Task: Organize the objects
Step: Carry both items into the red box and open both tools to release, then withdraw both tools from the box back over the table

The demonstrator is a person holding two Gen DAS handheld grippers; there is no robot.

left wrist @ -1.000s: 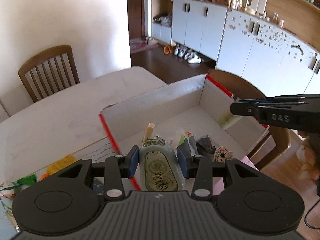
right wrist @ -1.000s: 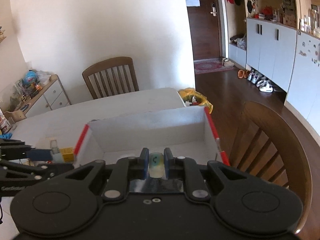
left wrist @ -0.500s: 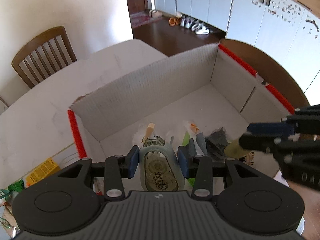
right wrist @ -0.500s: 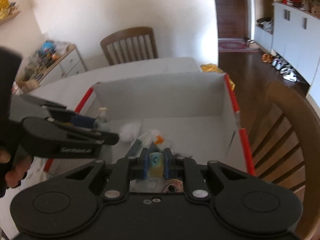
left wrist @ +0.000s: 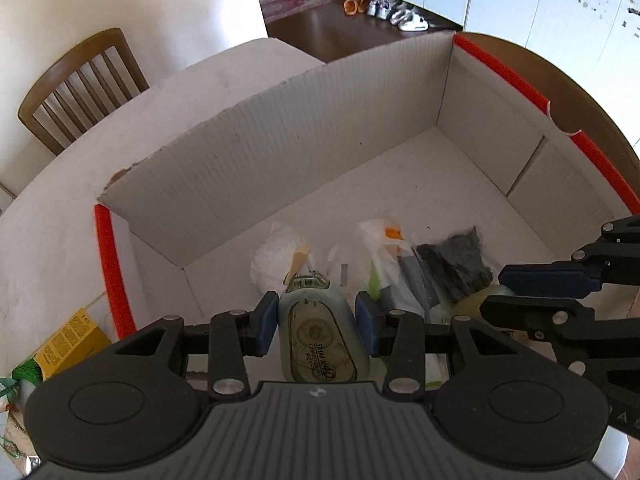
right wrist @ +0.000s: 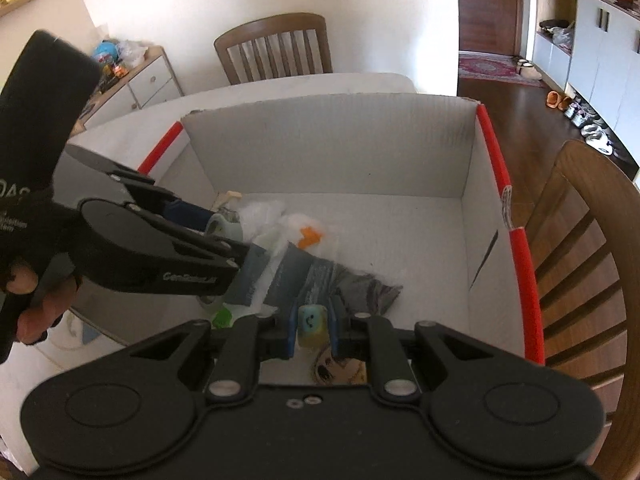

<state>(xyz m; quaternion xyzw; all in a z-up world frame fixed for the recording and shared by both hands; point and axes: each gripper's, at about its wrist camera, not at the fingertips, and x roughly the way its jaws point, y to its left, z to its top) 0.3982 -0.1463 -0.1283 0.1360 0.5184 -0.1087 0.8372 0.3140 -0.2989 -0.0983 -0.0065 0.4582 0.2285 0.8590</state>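
A correction tape dispenser (left wrist: 318, 338) is grasped in the left tongs (left wrist: 317, 322) above the near end of the cardboard box (left wrist: 304, 128) on the bench (left wrist: 52, 232). Only in the right wrist view is a small yellow-blue eraser (right wrist: 312, 326), clenched in the right tongs (right wrist: 312, 330) over the box, shown clearly, with a cartoon sticker (right wrist: 338, 370) beneath.

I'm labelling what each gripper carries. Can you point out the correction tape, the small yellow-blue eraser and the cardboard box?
correction tape (left wrist: 318, 340): left wrist view, clear casing between the pads.
small yellow-blue eraser (right wrist: 312, 325): right wrist view, its front face.
cardboard box (left wrist: 280, 128): left wrist view, inner far wall.
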